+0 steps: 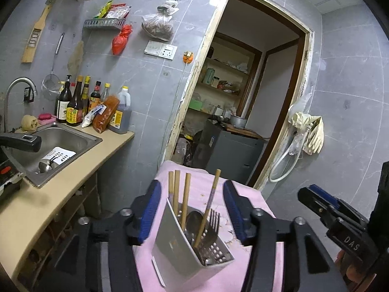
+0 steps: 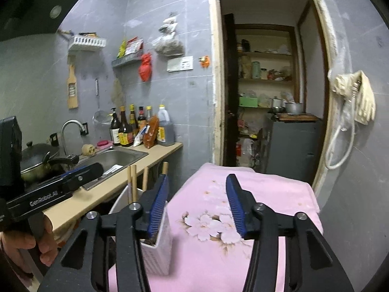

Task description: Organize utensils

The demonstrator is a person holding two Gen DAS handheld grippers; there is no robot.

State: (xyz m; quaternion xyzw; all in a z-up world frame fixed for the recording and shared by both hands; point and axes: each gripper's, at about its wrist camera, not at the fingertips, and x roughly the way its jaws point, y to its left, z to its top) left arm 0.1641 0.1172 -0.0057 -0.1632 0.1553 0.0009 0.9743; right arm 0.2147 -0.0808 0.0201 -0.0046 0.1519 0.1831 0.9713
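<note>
Your utensil holder (image 1: 192, 241) stands on the pink cloth (image 1: 209, 187), containing chopsticks (image 1: 186, 194), a spoon (image 1: 194, 219) and a fork (image 1: 214, 221). Your left gripper (image 1: 192, 209) straddles it, spread wide, gripping nothing; your right gripper (image 2: 197, 204) is equally wide and empty. Only the left view shows utensils in the sink (image 1: 80, 143).

holder (image 1: 192, 248) on cloth (image 1: 243, 279), between left gripper (image 1: 192, 209) fingers | chopsticks (image 1: 186, 194), fork (image 1: 214, 221), spoon (image 1: 194, 219) inside | sink (image 1: 73, 141) left, doorway (image 1: 255, 85) behind

- left black two-finger gripper with blue pads (image 1: 192, 209): fingers spread wide, nothing pinched
- right black gripper with blue pads (image 2: 197, 204): fingers spread wide too, nothing between them
</note>
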